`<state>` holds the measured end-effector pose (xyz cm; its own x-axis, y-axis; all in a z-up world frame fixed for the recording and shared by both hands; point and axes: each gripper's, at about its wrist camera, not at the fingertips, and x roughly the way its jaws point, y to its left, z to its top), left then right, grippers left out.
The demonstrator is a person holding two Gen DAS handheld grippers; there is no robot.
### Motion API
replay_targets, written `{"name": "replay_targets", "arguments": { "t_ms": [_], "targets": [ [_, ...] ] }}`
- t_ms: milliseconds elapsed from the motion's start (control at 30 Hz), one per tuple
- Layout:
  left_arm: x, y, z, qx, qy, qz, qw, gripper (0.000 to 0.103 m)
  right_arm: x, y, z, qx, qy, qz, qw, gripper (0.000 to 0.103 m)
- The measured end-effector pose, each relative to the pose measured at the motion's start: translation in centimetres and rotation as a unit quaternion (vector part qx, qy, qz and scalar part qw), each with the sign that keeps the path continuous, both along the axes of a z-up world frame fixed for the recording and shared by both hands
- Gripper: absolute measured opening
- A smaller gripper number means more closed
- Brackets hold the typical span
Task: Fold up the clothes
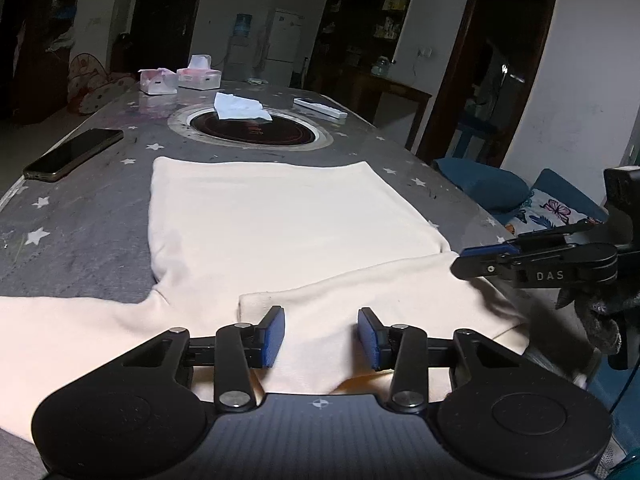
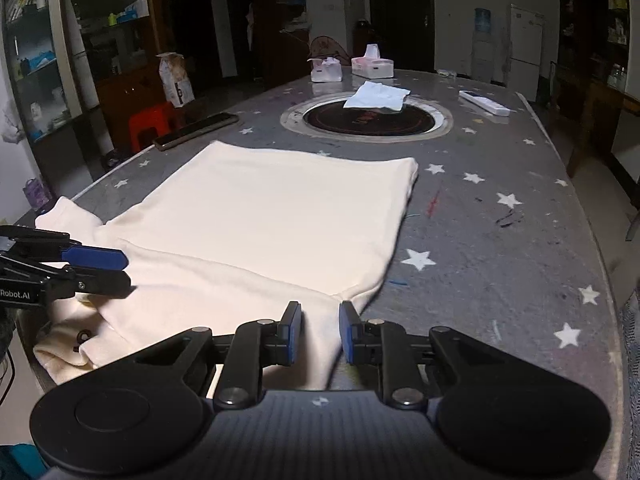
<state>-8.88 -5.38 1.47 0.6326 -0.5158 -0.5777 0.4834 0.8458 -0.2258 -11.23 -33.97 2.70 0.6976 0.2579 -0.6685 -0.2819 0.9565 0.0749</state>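
While cream shirt lies flat on table, left tool and right tool gape apart.

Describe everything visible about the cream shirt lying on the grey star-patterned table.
The cream, soft knit-looking shirt lies flat on the grey star-patterned table, hem towards the round black hob. One sleeve is folded across its body; the other spreads sideways. Small dark buttons show near the collar, at the table's near edge. The open left gripper straddles the folded sleeve, and the open right gripper straddles the shoulder fabric.
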Motion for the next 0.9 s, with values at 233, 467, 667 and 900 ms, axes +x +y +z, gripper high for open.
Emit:
{"name": "replay_targets", "arguments": {
  "t_ms": [233, 467, 667, 900],
  "targets": [
    [0.6, 0.2, -0.3, -0.010, 0.002, 0.016, 0.9998, 0.044, -0.3, 1.8, 0.5, 0.006, -0.015, 0.029, 0.999, 0.020],
    [-0.7, 3.0, 0.9, -0.018, -0.014, 0.059, 0.9980, 0.045, -0.8, 3.5, 0.3, 0.013, -0.011, 0.053, 0.998, 0.028],
    [-1.5, 7.3, 1.0, -0.008, -0.011, 0.150, 0.9886, 0.045, -1.3, 5.1, -0.4, 0.013, -0.003, 0.077, 0.997, 0.031],
    [-2.0, 12.6, 1.3, 0.041, -0.028, 0.289, 0.9559, 0.045, -1.5, 5.6, -0.5, 0.008, -0.004, 0.081, 0.997, 0.033]
  ]
}}
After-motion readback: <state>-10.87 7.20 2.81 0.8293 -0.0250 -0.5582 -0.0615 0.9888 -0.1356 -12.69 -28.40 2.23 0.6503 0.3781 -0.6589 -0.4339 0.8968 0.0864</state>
